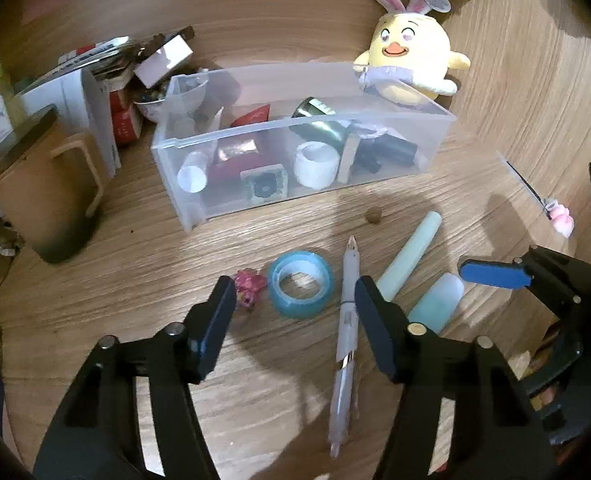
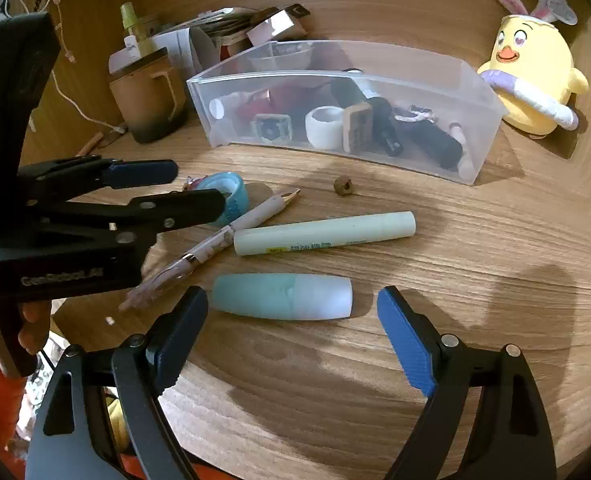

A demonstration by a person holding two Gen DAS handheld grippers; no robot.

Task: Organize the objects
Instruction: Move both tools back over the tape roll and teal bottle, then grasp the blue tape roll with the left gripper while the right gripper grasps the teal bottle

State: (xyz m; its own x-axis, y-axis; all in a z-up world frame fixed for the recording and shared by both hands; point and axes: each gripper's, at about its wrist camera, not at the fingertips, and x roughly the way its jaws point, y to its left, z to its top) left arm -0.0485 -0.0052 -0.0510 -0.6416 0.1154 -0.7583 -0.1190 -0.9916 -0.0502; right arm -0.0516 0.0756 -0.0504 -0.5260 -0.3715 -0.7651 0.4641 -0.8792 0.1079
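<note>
My right gripper (image 2: 291, 328), jaws apart and empty, nearly straddles the teal tube (image 2: 281, 297), long axis crosswise; left gripper (image 1: 295, 308), apart, brackets the tape roll (image 1: 300, 283).

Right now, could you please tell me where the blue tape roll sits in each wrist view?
Left wrist view: blue tape roll lies low centre, just beyond the left gripper.
Right wrist view: tape is centre-left, partly hidden.
Shared landmark: the pen beside it.
</note>
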